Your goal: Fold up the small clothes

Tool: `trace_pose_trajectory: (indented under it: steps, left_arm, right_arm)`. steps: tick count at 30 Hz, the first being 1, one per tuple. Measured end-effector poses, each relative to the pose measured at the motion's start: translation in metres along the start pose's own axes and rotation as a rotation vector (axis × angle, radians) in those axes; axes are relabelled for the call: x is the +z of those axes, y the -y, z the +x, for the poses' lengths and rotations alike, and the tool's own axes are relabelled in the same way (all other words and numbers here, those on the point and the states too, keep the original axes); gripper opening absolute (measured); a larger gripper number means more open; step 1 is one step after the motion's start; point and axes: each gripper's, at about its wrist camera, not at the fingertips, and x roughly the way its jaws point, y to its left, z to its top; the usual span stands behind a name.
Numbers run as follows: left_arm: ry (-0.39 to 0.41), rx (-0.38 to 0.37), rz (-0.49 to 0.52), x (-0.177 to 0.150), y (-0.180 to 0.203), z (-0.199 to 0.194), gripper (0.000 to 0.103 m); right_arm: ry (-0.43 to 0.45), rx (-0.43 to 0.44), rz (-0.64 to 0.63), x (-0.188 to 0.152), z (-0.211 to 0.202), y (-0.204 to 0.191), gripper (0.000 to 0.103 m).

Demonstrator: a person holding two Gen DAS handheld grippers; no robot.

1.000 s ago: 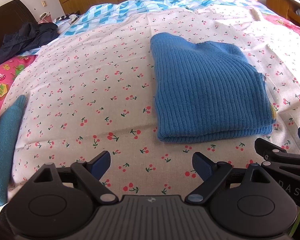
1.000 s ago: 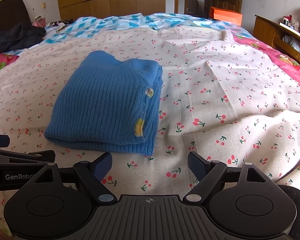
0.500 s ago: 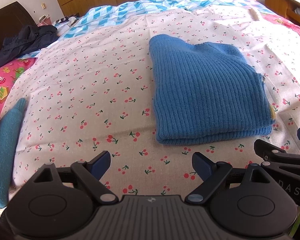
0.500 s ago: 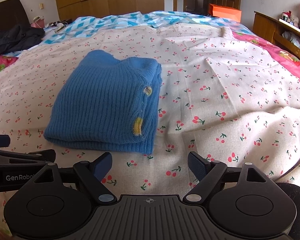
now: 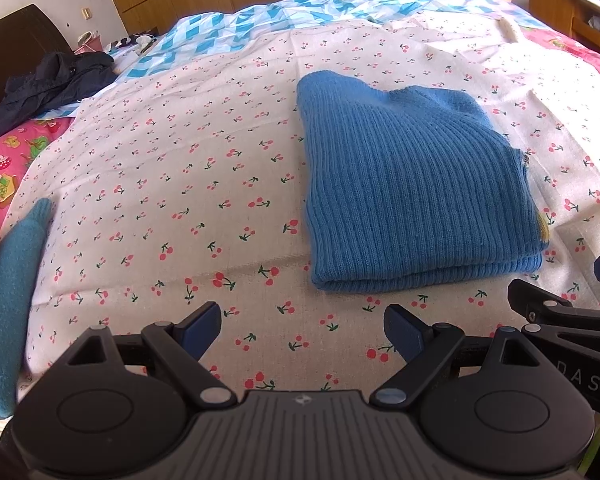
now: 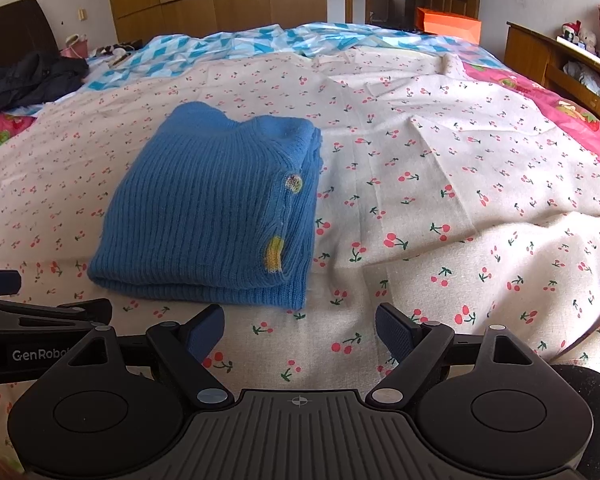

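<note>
The blue sweater [image 5: 416,200] lies folded on the cherry-print sheet [image 5: 188,184] covering the bed; a teal sock [image 5: 8,292] rests at the sheet's left edge. The left gripper [image 5: 302,330] and right gripper [image 6: 300,328] hover just short of the sweater; the fingers of both are spread wide, empty.

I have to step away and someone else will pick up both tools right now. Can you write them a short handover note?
Left tool: open, empty, above the cherry-print sheet, short of the sweater.
Right tool: open, empty, beside the left one.
Blue knit sweater: lies folded in a compact stack on the sheet, just ahead of both tools; neither touches it.
Done: this sweater looks folded.
Left: a teal knit piece lies at the sheet's left edge, possibly next to fold; I can't tell if it is already folded.
</note>
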Motion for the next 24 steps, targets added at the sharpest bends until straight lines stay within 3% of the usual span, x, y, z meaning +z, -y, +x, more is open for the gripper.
trace_pose_trajectory:
  steps: [24]
  left_arm:
    - [0.001, -0.002, -0.002, 0.0, -0.0001, 0.0007, 0.092]
  right_arm:
    - [0.0, -0.001, 0.0, -0.0005, -0.0013, -0.0016, 0.085]
